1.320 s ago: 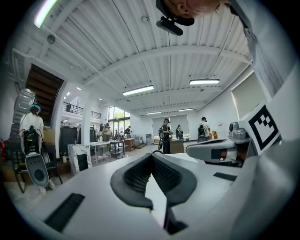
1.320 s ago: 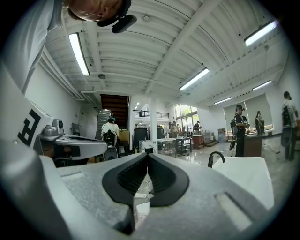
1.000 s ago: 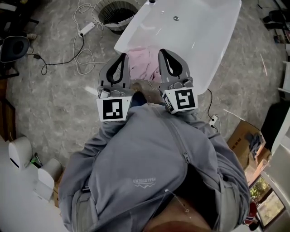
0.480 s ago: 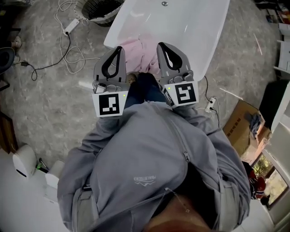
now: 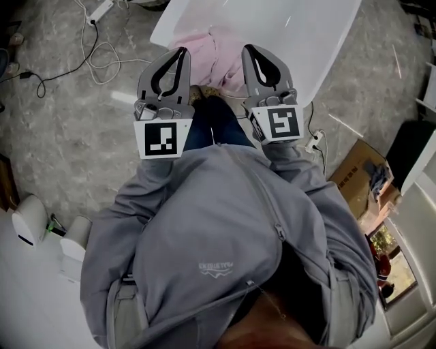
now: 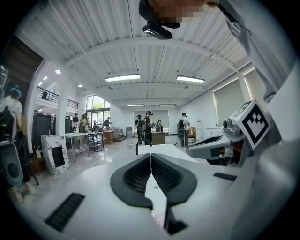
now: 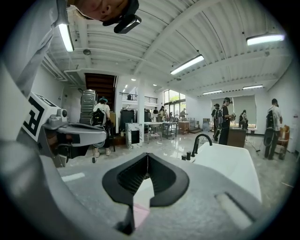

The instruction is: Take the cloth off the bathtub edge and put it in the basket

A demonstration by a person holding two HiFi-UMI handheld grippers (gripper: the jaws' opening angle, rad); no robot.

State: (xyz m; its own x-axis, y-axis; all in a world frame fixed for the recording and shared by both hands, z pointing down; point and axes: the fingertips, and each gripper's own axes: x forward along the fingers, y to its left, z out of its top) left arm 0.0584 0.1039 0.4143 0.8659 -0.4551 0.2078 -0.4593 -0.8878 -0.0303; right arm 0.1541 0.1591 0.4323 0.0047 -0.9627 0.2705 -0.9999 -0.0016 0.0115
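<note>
A pink cloth (image 5: 216,57) lies crumpled over the near edge of the white bathtub (image 5: 303,37). My left gripper (image 5: 182,50) hangs at the cloth's left side and my right gripper (image 5: 246,48) at its right, both above it and pointing toward the tub. Each is shut and holds nothing. In the left gripper view the jaws of the left gripper (image 6: 151,155) meet in a closed line. The right gripper (image 7: 147,154) looks the same, with a patch of pink cloth (image 7: 140,213) showing below it. The basket is out of view.
White cables (image 5: 102,51) and a power strip (image 5: 102,8) lie on the grey floor left of the tub. A cardboard box (image 5: 361,180) stands at the right, white devices (image 5: 30,228) at the lower left. A black faucet (image 7: 199,141) is at the tub's far end. People stand in the hall behind.
The view has shifted, so the tub and cloth now sit higher in the picture and the basket has left the top edge. Both grippers stayed shut, flanking the cloth.
</note>
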